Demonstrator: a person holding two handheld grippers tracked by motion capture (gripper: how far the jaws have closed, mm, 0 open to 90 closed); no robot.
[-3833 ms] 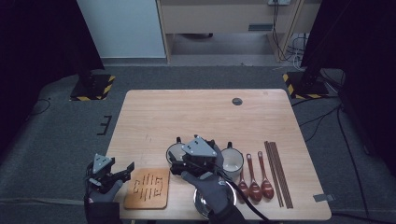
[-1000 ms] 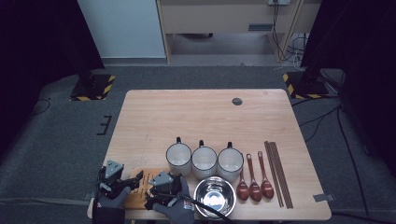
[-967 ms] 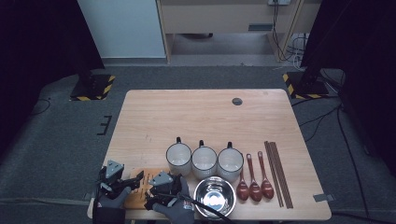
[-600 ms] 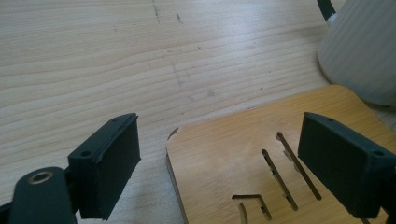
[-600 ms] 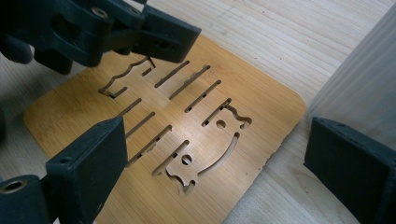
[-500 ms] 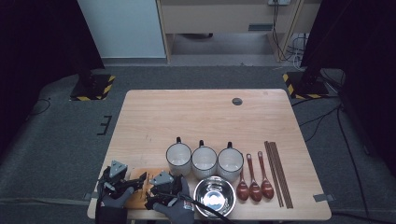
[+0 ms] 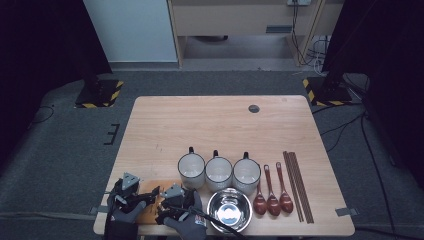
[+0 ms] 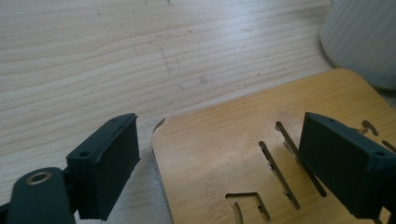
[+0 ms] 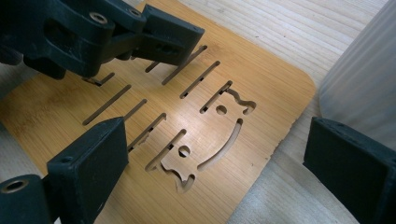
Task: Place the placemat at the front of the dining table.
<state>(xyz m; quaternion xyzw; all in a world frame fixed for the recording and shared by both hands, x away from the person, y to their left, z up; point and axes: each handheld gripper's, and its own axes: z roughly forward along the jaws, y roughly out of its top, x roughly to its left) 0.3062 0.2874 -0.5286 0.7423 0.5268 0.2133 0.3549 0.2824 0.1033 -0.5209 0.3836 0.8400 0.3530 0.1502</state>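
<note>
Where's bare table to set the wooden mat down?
Free: the far half of the table, between the mugs and the dark round spot. Crowded: the near edge, with mat, bowl, spoons and chopsticks.

No text, label, brand or number can be read anywhere — not on the bamboo board [image 9: 154,126] at the lower left of the high view, whose cut-out slots and curved shape form a pattern rather than letters, nor on the mugs [image 7: 219,170] mid-frame.
</note>
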